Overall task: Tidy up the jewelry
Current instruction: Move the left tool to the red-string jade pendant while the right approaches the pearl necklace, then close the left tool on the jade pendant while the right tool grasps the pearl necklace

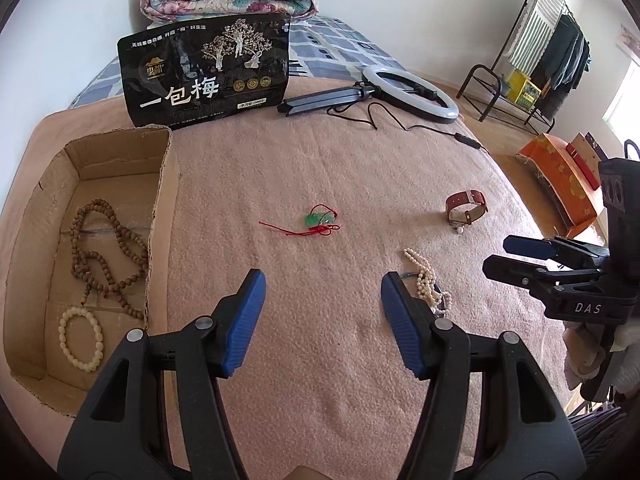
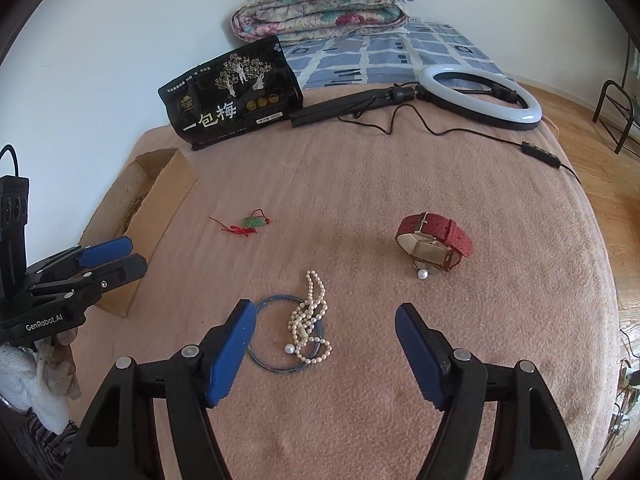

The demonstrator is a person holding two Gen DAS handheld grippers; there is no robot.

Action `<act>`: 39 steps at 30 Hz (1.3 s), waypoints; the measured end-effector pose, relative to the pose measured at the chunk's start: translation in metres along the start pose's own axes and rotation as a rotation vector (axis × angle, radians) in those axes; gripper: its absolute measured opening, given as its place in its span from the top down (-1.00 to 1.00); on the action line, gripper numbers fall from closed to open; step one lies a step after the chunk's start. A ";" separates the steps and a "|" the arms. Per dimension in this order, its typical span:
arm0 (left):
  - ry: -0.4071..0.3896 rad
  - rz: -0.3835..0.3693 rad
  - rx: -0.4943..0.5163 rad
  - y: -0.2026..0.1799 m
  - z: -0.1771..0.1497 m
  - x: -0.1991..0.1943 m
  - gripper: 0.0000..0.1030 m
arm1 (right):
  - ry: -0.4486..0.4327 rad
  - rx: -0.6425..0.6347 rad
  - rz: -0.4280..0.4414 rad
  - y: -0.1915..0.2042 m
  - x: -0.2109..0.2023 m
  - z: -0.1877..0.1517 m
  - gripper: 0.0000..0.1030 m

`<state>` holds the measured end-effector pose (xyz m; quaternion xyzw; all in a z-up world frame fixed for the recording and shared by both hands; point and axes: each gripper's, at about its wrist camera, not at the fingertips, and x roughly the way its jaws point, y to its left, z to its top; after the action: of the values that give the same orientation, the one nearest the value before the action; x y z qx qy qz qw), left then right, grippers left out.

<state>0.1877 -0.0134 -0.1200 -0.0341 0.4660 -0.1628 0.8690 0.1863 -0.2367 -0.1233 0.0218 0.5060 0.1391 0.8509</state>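
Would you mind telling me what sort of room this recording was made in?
Most likely a bedroom: the work surface is a bed under a pink blanket, a folded floral quilt lies at its head, and a clothes rack stands by the wall.

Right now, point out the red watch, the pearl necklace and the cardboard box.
red watch (image 2: 454, 236), right wrist view, on the strap.
pearl necklace (image 2: 310, 312), right wrist view, on the bunched strands.
cardboard box (image 1: 164, 216), left wrist view, on its right wall.

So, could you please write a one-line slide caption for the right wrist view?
Open right claw hovering over pearl necklace and blue bangle, red watch beyond.
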 end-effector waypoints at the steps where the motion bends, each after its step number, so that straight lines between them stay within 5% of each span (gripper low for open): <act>1: 0.001 0.003 0.009 -0.001 0.001 0.004 -0.21 | 0.013 0.004 0.005 0.000 0.007 0.001 -0.35; 15: 0.040 -0.024 0.023 -0.011 0.029 0.078 -0.08 | 0.077 0.017 0.064 -0.001 0.050 0.005 0.13; 39: 0.038 0.076 -0.028 -0.011 0.035 0.135 0.16 | 0.114 -0.075 -0.013 0.012 0.073 0.003 0.29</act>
<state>0.2831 -0.0701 -0.2057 -0.0252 0.4858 -0.1236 0.8649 0.2188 -0.2061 -0.1819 -0.0215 0.5484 0.1533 0.8217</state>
